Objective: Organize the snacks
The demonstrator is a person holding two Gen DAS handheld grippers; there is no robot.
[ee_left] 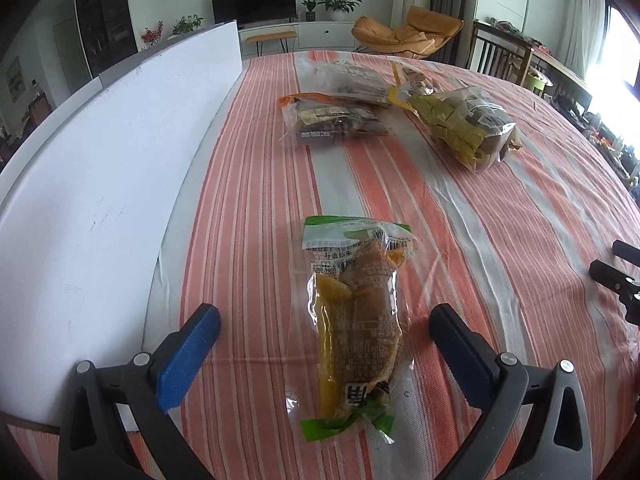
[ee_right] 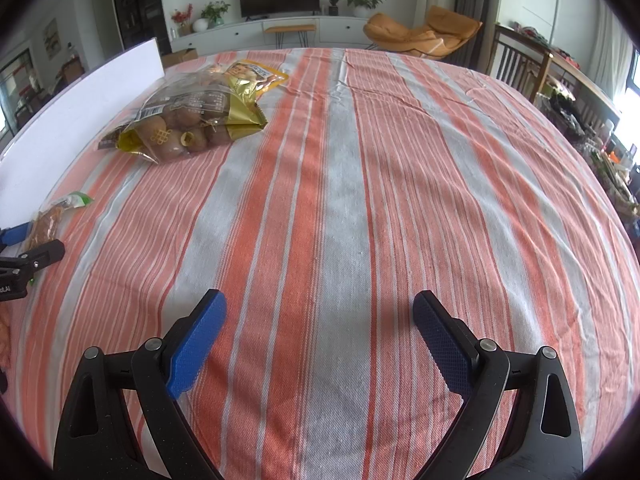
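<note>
The left gripper [ee_left: 324,320] is spread wide, a clear green-ended snack pouch [ee_left: 354,320] lying flat between its fingers, touching neither. A white board [ee_left: 100,184] walls the cloth's left edge. The right gripper [ee_right: 320,308], also spread, holds nothing over bare striped tablecloth [ee_right: 340,184]; a gold-trimmed bag of brown balls [ee_right: 188,120] lies far left.

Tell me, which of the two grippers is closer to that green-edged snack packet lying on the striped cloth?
Left. The left gripper is open with the green-edged snack packet lying between its fingers. The right gripper is open over bare striped cloth, the packet off to its left.
</note>
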